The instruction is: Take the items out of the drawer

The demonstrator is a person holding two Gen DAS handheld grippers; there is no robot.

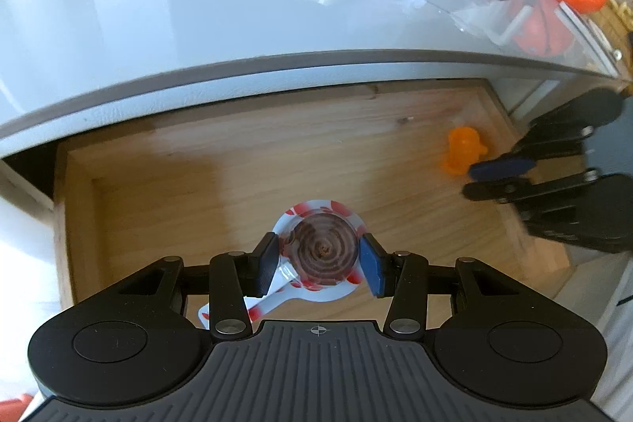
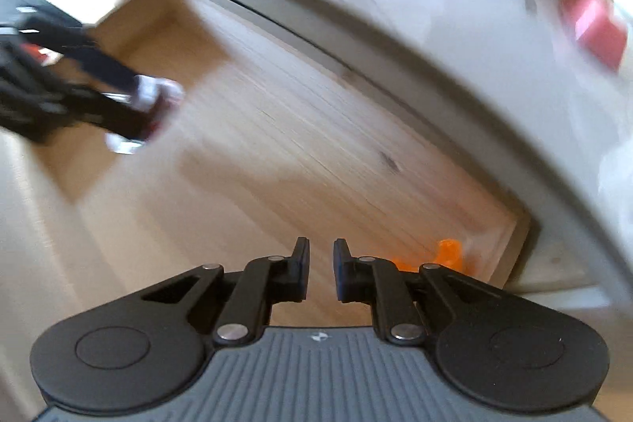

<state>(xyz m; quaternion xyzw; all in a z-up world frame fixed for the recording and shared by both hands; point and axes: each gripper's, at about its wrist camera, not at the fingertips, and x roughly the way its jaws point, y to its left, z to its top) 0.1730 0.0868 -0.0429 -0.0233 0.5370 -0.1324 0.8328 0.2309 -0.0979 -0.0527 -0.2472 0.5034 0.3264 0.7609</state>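
— Where the wooden drawer (image 1: 190, 165) stands pulled out under the glossy grey tabletop (image 1: 166, 18), what lies inside?
— A round packaged sweet (image 1: 322, 250), pinched between the left gripper (image 1: 319, 260) fingers, and an orange toy (image 1: 461, 155) near the right wall.
— And the right gripper (image 2: 320, 273)?
— Narrowly parted, holding nothing, beside the toy. Clutter crowds the tabletop's far edge.

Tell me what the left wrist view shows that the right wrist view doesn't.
Only the left wrist view shows the cluttered grey tabletop, and the left gripper with its jaws closed on a round red-and-white container.

Only the right wrist view shows the right gripper up close, jaws slightly apart and holding nothing.

Both show the open wooden drawer and the small orange toy still inside it.
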